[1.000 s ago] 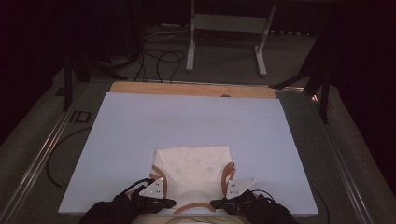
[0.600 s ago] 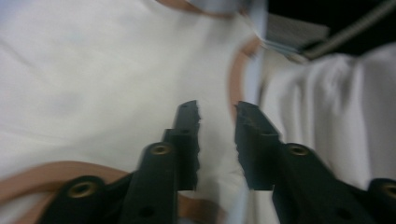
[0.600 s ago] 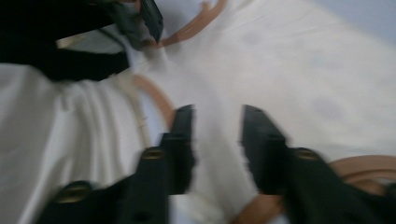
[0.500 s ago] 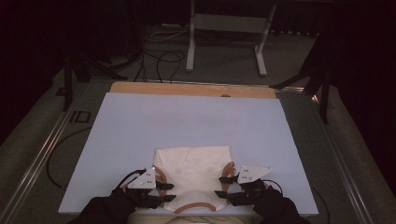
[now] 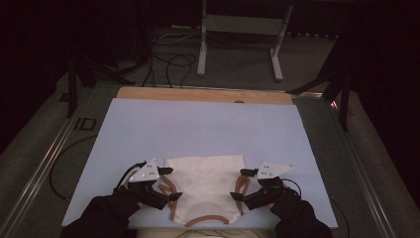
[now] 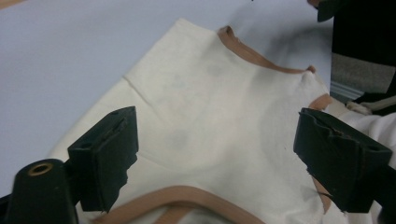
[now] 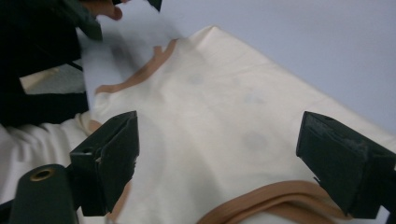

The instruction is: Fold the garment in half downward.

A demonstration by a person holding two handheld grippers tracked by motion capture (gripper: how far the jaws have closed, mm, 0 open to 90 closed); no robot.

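Note:
A folded cream garment (image 5: 205,178) with tan trim lies flat near the front edge of the pale blue board (image 5: 198,129). My left gripper (image 5: 174,183) hovers at its left side and my right gripper (image 5: 237,184) at its right side, jaws pointing inward. Both sets of jaws have just been opening and now stand wide apart with nothing pinched. In the left gripper view the left gripper (image 6: 215,158) looks down on the garment (image 6: 201,107) and a trim band (image 6: 261,58). In the right gripper view the right gripper (image 7: 219,158) hangs over the garment (image 7: 219,102).
A wooden strip (image 5: 203,94) runs along the board's far edge. Beyond it stand a metal frame's legs (image 5: 203,44) and loose cables (image 5: 168,59) on the floor. A metal rail (image 5: 44,163) borders the left side. The board's far half is bare.
Both grippers went from shut at the garment's front corners to wide open, letting the cloth go. They rose and shifted slightly outward and away from the person.

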